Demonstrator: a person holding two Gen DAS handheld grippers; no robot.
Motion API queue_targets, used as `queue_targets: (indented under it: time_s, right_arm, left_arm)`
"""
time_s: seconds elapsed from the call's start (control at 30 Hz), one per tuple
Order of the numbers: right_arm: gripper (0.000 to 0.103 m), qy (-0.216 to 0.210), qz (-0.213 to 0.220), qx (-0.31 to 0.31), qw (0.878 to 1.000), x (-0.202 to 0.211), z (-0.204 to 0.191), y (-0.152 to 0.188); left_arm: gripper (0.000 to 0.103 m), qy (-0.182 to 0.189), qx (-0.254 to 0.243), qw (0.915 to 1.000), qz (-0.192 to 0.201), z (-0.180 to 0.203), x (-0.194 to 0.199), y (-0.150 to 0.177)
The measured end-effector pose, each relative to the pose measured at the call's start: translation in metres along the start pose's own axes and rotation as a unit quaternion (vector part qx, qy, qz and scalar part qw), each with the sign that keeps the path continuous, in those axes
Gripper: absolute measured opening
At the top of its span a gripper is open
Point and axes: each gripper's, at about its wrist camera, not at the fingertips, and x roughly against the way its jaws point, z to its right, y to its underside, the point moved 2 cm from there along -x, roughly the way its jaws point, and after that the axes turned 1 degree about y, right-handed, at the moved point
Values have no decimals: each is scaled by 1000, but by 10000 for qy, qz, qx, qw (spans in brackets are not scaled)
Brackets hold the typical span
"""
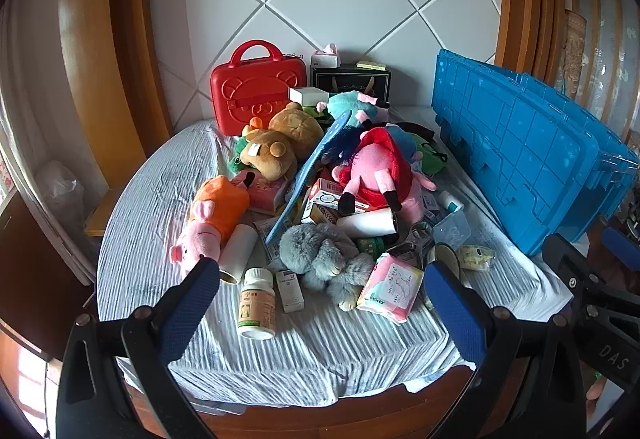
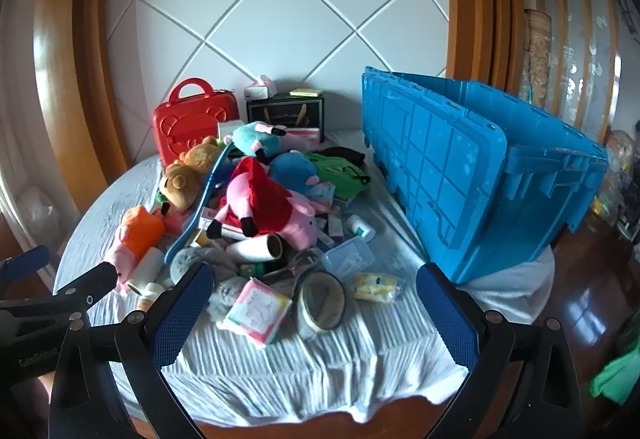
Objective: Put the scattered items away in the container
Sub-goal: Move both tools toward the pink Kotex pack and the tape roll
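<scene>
Dozens of toys, boxes and bottles lie heaped on the striped bedsheet (image 1: 152, 207) in front of us, and the pile is what stands between our grippers and the far things: a red carry case (image 1: 256, 91) upright against the tiled wall, a dark box (image 1: 352, 81) beside it, brown bear plushes (image 1: 280, 143) and a pink pig plush in red (image 2: 260, 199) on top of the heap, with a long blue shoehorn-like strip (image 1: 308, 175) slanting across them. The blue crate (image 2: 480, 175), the container, stands at the right edge of the bed, well apart from the pile, with one lid flap raised on the pile's side. We hold the left gripper (image 1: 320, 279) with its jaws spread wide and nothing between them; just ahead of it lie a white pill bottle (image 1: 258, 303), a small white box (image 1: 290, 291), a grey plush (image 1: 324, 255), a pink tissue packet (image 1: 390, 287) and a paper roll (image 1: 240, 253) beside an orange-clad pig plush (image 1: 216, 215). The right gripper (image 2: 316, 299) is likewise spread wide and empty, hovering over a round strainer-like item (image 2: 322, 301), with a yellow packet (image 2: 376, 287) and a clear plastic box (image 2: 348, 257) just beyond, and the crate near its right finger.
</scene>
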Motion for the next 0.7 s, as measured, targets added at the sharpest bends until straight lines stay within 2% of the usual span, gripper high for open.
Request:
queue_targets:
  time_s: [0.23,0.37,0.47,0.57,0.7]
  right_arm:
    - [103,-212,199,196,9994,-15,-3,14]
    - [103,-294,-107,117,9994,-38,2,30]
    - [103,-263,-296,55,9992,-55,11,44]
    - [103,-185,-569,76,9982,-76,23,60]
    - [103,-230,-984,35,9949,-105,41,82]
  left_arm:
    - [103,-48,22,9999,-131,-5,-17,13]
    - [103,-239,37,9992,-307,-10,-38,27]
    - [103,-453,117,9971,-606,-17,-61,43]
    - [103,-423,173,9952,-869,-20,-82,62]
    - [103,-332,37,9949,-951,-8,-100,85]
